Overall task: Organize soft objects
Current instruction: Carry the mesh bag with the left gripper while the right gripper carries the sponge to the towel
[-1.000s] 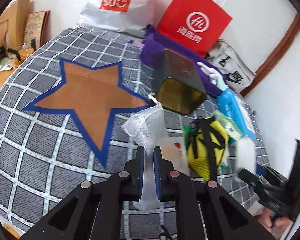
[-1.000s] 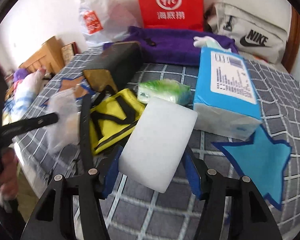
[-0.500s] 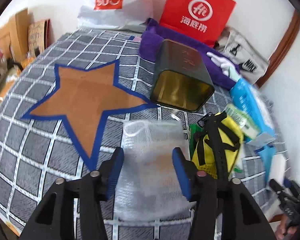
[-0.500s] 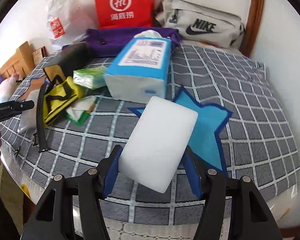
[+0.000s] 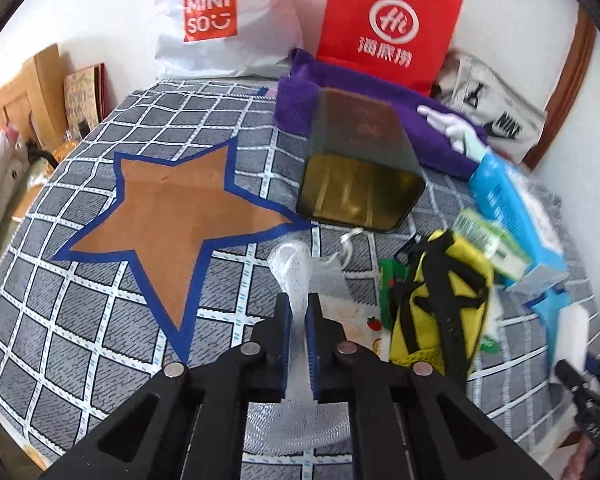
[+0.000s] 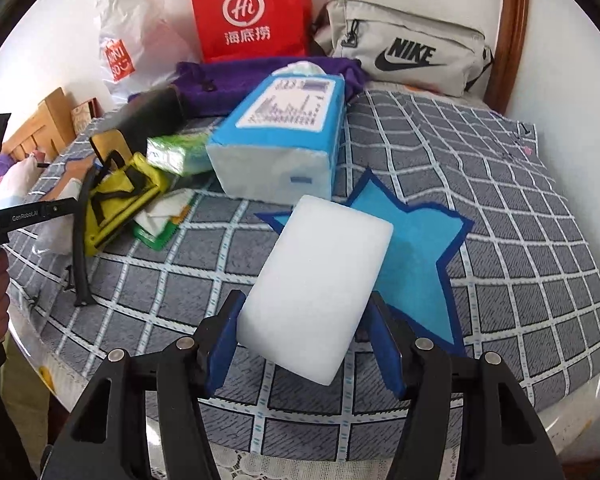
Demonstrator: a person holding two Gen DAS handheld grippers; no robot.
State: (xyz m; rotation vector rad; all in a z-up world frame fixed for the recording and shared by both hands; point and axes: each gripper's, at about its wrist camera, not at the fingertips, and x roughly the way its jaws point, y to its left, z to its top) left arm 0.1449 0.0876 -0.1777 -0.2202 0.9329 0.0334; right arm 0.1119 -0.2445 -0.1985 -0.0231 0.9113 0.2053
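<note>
The left gripper (image 5: 297,340), at the lower centre of its view, has its jaws pressed together on a white mesh pouch (image 5: 295,268), pinching a narrow fold while the rest of the netting bunches above the pads and spills below them onto the checked cloth (image 5: 99,320). The brown star (image 5: 171,216) lies to the upper left, well apart from the pouch, and the open dark tin (image 5: 360,176) sits just above it. The right gripper (image 6: 304,340) holds a white sponge block (image 6: 316,296) between half-spread jaws, the block tilted and hanging over the near edge of the blue star (image 6: 416,256) at centre right. To do this step well, the person would likely lift the pouch clear of the cloth before carrying it, since such a thin pinch on loose mesh could slip or drag its cord (image 5: 348,248). The sponge, being squashy, probably needs only a gentle lowering until it lies flat on the blue star before the jaws spread. The tissue pack (image 6: 283,140) crowds the star's upper edge, so a placement toward the lower right seems safer.
</note>
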